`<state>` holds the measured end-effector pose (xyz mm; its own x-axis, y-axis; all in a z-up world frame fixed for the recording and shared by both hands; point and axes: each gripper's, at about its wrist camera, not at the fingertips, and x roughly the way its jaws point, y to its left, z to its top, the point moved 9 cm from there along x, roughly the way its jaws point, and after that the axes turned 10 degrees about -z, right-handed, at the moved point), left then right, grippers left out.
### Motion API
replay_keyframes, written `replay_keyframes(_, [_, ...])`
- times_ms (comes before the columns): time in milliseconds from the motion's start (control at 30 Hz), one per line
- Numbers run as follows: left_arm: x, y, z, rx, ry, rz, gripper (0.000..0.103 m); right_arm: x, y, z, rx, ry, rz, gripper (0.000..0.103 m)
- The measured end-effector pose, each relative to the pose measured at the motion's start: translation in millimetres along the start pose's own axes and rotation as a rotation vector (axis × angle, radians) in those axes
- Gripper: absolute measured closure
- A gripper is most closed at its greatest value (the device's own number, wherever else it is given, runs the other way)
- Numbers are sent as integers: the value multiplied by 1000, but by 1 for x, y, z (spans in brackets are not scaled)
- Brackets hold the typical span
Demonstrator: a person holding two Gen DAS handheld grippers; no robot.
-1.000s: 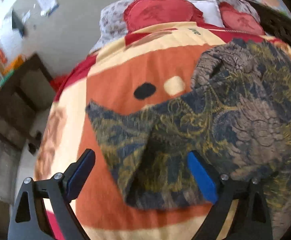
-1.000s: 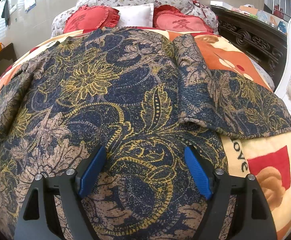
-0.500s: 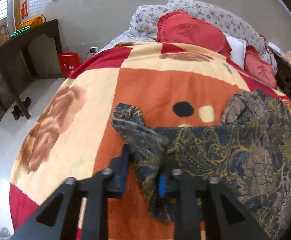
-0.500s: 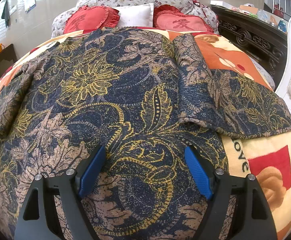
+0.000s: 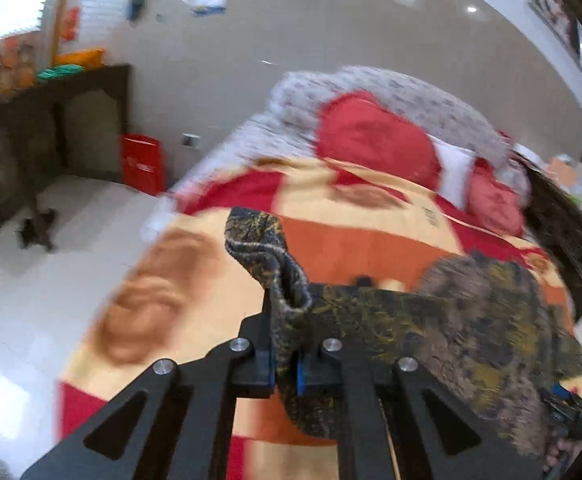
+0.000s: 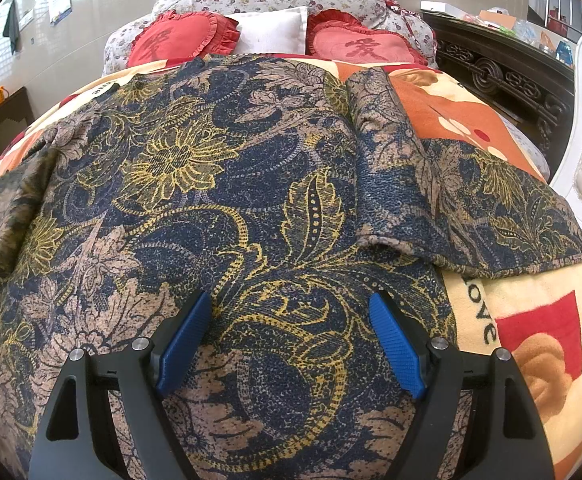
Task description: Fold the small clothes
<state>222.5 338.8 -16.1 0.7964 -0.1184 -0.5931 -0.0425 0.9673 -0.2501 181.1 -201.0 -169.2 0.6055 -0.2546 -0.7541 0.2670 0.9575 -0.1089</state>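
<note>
Pinched between the left gripper's point(image 5: 287, 364) blue pads is the end of one sleeve point(image 5: 279, 264) of the patterned garment point(image 6: 227, 200), lifted clear of the bed's point(image 6: 531, 320) blanket near its left edge, with a loose tuft sticking up past the jaws. The right gripper point(image 6: 291, 340) hangs spread wide over the garment's lower body, holding nothing. The garment itself lies flat across the middle of the bed, its other sleeve point(image 6: 471, 208) spread toward the right edge. The bite looks narrow and bunched, so a quick swing inward could pull the cloth free. With nothing pinning the body, tugging the sleeve could also drag the whole garment sideways and wrinkle it, spoiling the fold line.
</note>
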Motion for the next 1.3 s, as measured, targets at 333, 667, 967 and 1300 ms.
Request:
replay_keyframes(333, [-65,108,54,-100,-105,301,96,0,0,0,-2,-2,-5,15])
replay_keyframes(667, [23,-153,38,75,-60,-240,97,-1,1,0,1,-2,-3,15])
replay_keyframes(967, [120,-419,-92,151,206,-626,97,-7,-32,-5,141,30,-38,15])
replay_keyframes(1300, [125,-433,-181,230,375,-665,51,-43,-97,10,226,-56,-82,20])
